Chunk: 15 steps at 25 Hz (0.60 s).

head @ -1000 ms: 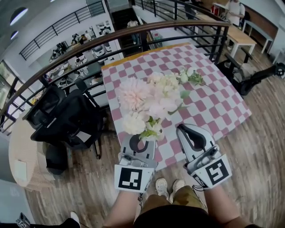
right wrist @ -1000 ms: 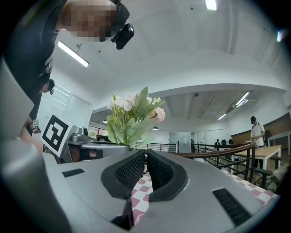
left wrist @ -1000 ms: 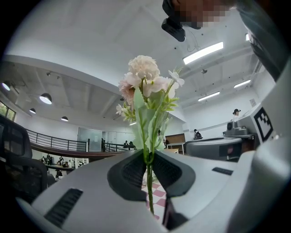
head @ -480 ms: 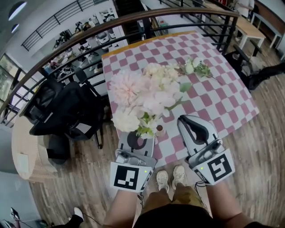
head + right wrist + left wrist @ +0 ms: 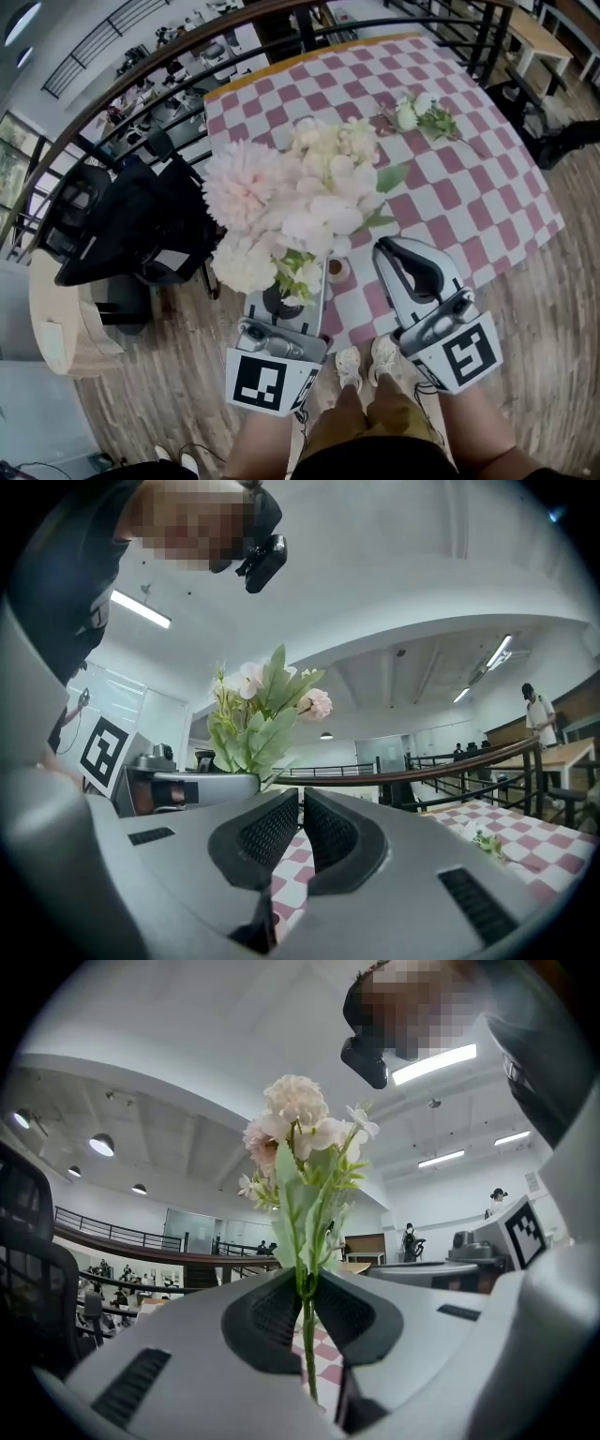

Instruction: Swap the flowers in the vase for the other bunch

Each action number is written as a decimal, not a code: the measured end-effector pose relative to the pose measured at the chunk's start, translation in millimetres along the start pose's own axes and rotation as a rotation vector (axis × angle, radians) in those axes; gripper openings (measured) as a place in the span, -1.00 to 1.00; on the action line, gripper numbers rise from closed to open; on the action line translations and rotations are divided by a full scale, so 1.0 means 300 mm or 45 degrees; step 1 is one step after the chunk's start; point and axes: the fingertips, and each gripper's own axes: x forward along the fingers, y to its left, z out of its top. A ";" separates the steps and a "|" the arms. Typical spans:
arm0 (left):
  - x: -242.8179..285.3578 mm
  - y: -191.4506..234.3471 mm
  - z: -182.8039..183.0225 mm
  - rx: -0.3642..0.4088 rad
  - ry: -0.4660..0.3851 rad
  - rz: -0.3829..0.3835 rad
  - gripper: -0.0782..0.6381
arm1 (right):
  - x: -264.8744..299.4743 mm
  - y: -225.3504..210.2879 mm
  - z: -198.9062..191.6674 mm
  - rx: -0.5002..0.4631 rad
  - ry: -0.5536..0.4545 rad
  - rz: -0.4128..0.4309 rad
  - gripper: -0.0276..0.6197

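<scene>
Left gripper is clamped narrow on the stems of the pink-white bunch. Over the last second the bunch has drifted left. The vase mouth, hidden before, now shows bare just right of this gripper. Right gripper is nearly closed and empty. The other bunch lies on the surface, well ahead to the right. Judgement: removal done; set-down and fetch remain.

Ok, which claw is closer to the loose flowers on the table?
Right. The right claw lies below the loose flowers in the head view; the left claw, gripping the bouquet, is farther, lower left.
</scene>
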 end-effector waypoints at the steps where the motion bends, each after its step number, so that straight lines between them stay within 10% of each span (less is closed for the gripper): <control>1: 0.009 0.006 -0.005 0.011 -0.005 0.004 -0.67 | 0.004 -0.004 -0.010 0.012 0.000 0.001 -0.79; 15: 0.095 0.027 -0.177 -0.004 0.046 0.017 -0.67 | 0.049 -0.078 -0.173 0.135 0.069 -0.014 -0.79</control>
